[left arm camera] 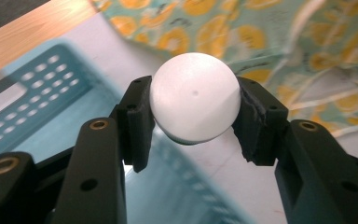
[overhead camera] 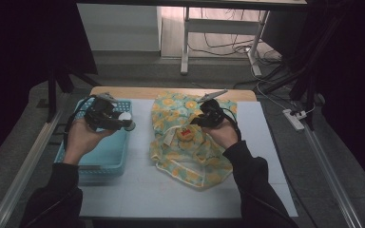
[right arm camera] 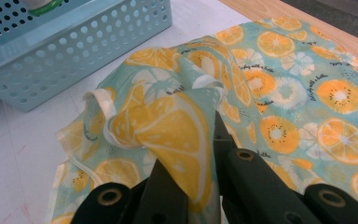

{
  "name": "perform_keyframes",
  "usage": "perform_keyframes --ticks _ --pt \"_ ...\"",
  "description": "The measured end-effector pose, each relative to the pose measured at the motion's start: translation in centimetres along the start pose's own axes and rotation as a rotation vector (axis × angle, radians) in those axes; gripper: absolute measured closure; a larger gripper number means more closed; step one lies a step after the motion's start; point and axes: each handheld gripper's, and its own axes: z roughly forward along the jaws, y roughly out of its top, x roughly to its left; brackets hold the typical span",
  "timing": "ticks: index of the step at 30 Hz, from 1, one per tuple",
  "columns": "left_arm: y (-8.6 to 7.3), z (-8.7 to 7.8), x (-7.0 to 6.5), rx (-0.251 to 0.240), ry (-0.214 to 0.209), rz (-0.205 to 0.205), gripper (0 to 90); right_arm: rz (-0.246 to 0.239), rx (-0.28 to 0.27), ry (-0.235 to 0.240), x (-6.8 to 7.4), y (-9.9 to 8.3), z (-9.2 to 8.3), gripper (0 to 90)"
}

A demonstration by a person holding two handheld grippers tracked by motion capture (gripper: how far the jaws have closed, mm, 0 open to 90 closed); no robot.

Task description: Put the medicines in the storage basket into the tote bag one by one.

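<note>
Left gripper (left arm camera: pixel 193 116) is clamped on a white ball (left arm camera: pixel 195 95), one black pad pressed to each side of it, and the ball sits squarely between the fingertips. In the high view this gripper (overhead camera: pixel 123 124) is held above the right edge of a light blue perforated basket (overhead camera: pixel 97 159), with the ball (overhead camera: pixel 129 126) at its tip, pointing toward the cloth.

Right gripper (right arm camera: pixel 200 154) has its jaws closed tight on a fold of a fruit-print cloth (right arm camera: pixel 307 93), teal with orange and lemon slices; the pinched fold rises out of the jaws and drapes over them. From above, that gripper (overhead camera: pixel 200 119) rests over the cloth (overhead camera: pixel 190 161), which lies bunched on the white table mat (overhead camera: pixel 138 190) just right of the basket.

Inside the basket (right arm camera: pixel 74 51), the right gripper view catches a white and green item (right arm camera: pixel 42 5) at the top edge, too cropped to identify.
</note>
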Motion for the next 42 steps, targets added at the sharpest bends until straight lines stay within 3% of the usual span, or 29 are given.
perform_keyframes --ticks 6,16,23,32,42 --pt "1.5 1.5 -2.9 0.017 -0.062 0.078 50.8 0.003 -0.002 -0.002 0.1 0.2 0.0 88.9" --pt "3.5 5.3 -6.6 0.054 -0.144 0.164 50.8 0.01 -0.007 -0.011 -0.1 0.4 -0.1 88.9" --pt "4.5 8.7 -8.8 0.085 -0.167 0.213 50.8 0.008 -0.007 -0.011 0.0 0.4 -0.1 88.9" --pt "5.2 12.2 -8.7 0.098 -0.129 0.204 50.8 0.004 -0.013 -0.01 0.0 0.5 -0.3 88.9" --pt "5.4 14.0 -6.8 0.095 -0.048 0.157 50.8 0.0 -0.003 -0.003 0.3 0.4 0.2 88.9"
